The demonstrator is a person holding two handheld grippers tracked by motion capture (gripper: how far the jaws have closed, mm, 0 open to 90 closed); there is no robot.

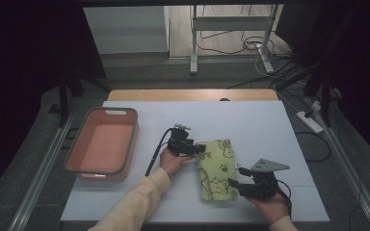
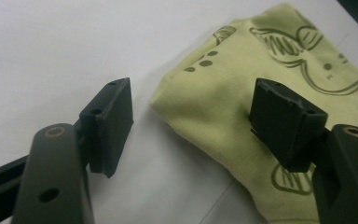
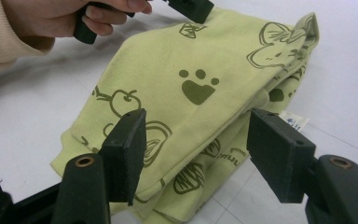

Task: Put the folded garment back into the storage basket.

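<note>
**Both grippers at the cloth, no grip yet**

The folded cloth (image 1: 216,169) lies flat on the worktop (image 1: 250,120), right of centre, well apart from the bin (image 1: 102,146) at the left.

Your left gripper (image 1: 201,148) is at the cloth's far left corner. Jaws apart: one sits over the cloth, the other over bare worktop, with the corner between them and nothing pinched.

Your right gripper (image 1: 234,185) is at the near right corner. Jaws apart too, straddling the stacked layers in the right gripper view, pads not pressing.

My read: you're in the approach step, lining up a two-corner grab, either for another fold or for a lift toward the bin.

Next move needs:
- Left: come lower and further in so both pads bracket the corner, not just the top layer.
- Right: push in far enough to catch all layers, including the bottom one by the white tag (image 3: 294,122).
- Close both before lifting, or the fold will likely fall open.
</note>
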